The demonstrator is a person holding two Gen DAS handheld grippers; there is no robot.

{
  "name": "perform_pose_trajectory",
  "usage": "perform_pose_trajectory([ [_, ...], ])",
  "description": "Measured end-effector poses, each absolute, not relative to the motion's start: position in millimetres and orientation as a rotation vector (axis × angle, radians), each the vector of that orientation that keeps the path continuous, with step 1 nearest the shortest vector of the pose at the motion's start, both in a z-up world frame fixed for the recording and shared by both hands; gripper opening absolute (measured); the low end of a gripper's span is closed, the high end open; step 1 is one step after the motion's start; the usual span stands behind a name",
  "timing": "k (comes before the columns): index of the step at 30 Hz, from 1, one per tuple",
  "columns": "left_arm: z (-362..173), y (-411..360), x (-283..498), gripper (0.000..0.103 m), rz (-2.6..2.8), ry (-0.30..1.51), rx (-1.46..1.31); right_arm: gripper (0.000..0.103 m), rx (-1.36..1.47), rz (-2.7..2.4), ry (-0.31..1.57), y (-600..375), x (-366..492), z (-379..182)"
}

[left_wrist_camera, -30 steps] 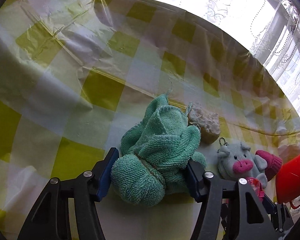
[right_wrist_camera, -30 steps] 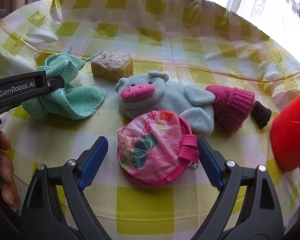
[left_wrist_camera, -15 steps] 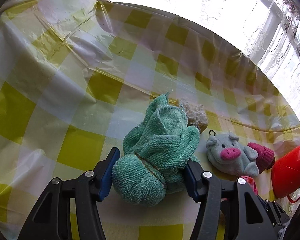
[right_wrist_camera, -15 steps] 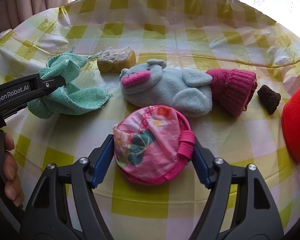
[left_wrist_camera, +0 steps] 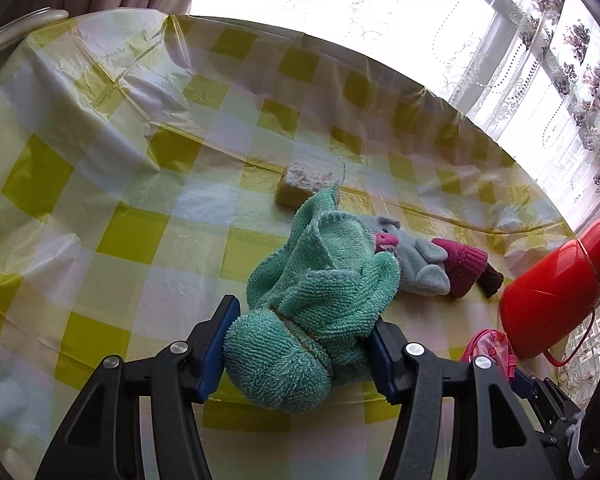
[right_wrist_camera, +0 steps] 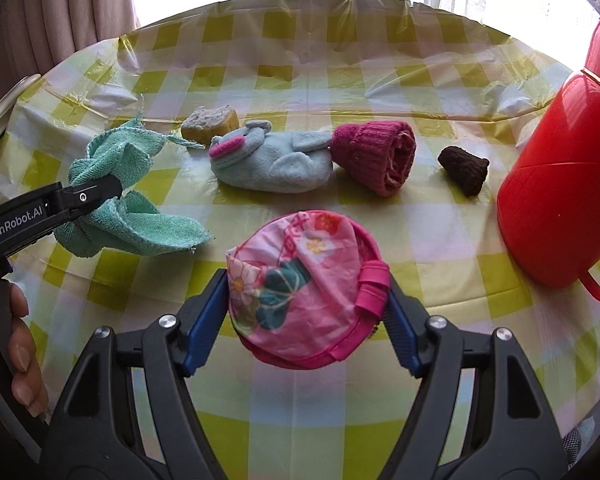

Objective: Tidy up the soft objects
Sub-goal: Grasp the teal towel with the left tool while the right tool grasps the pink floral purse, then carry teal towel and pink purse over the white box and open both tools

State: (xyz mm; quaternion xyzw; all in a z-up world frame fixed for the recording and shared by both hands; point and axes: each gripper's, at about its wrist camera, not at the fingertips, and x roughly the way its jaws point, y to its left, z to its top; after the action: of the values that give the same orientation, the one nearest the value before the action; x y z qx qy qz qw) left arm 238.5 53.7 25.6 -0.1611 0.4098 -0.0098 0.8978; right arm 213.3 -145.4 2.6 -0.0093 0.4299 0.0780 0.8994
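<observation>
teal towel (left_wrist_camera: 320, 304) bunched upright in left claw (left_wrist_camera: 300, 344) — right claw (right_wrist_camera: 306, 308) pinching pink pouch (right_wrist_camera: 300, 292)

Round table (left_wrist_camera: 100, 184) under a yellow and white checked cover (right_wrist_camera: 308, 76), glossy plastic with creases and folds all over it. Big window (left_wrist_camera: 380, 4) from 12 to 2 o'clock in the left view, totally blown out with daylight. Sheer lace curtain (left_wrist_camera: 572, 60) with a purple flower print hangs at 2 o'clock. Plain pinkish drape (right_wrist_camera: 80, 8) at 10 to 11 o'clock in the right view. A pale curved edge (left_wrist_camera: 16, 32) pokes out past the table at 10 o'clock, can't tell what it is.
</observation>
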Motion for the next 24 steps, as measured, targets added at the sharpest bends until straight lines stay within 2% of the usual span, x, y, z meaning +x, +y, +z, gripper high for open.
perform_pose_trajectory([
  [24,70.6,-111.0,141.5,0.06,-0.313,0.818,-0.22,0.075,0.07,0.019,0.856,-301.8,105.6,37.9],
])
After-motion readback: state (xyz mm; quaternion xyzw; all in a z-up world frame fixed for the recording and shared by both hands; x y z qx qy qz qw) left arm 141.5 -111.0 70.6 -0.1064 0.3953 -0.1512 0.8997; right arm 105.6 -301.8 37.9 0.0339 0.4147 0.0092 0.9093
